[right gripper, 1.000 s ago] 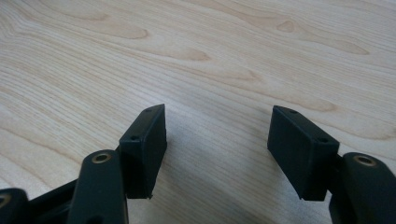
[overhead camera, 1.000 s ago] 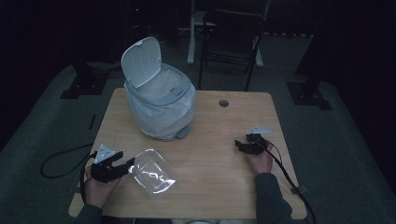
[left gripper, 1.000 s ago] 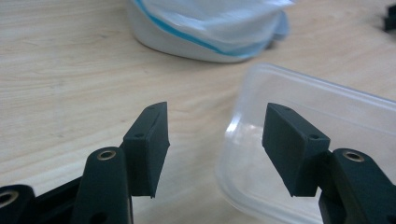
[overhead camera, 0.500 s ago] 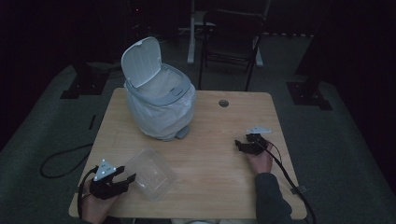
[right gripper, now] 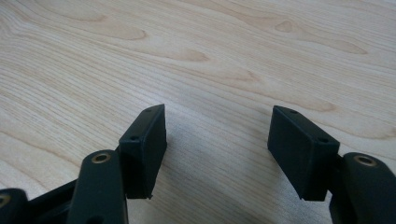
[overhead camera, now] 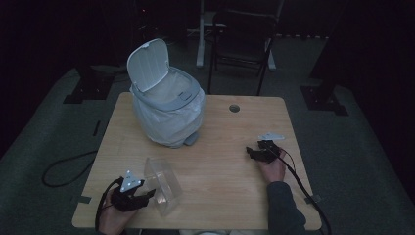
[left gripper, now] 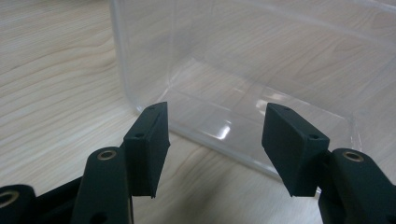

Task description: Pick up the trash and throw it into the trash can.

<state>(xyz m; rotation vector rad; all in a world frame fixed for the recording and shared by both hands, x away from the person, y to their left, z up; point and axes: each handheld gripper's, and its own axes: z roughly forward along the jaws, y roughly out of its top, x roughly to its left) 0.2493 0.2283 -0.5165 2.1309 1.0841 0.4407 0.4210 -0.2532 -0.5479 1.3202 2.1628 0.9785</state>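
Left gripper point(overhead camera: 149, 194) drawing toward the table's near edge.

I'm seeing its jaws spread, gripping nothing, right by the clear plastic container point(overhead camera: 164, 183), now standing near-left instead of tilted; right gripper point(overhead camera: 250, 152) is idling, jaws spread.

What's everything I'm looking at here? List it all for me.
table: one, light wood, centre of the high view, with a round hole near its far edge.
bin: one, white-grey, lined with a bag, lid up, far left of the table.
box: one, clear plastic, near left of the table, just ahead of the left tongs.
chair: one, dark, on the floor behind the table.
cable: one, black, on the floor at the left.
left tongs: one, black, jaws open, the box's edge between them, untouched.
right tongs: one, black, jaws open over bare wood.
hands: two, one on each tongs, at the near edge.
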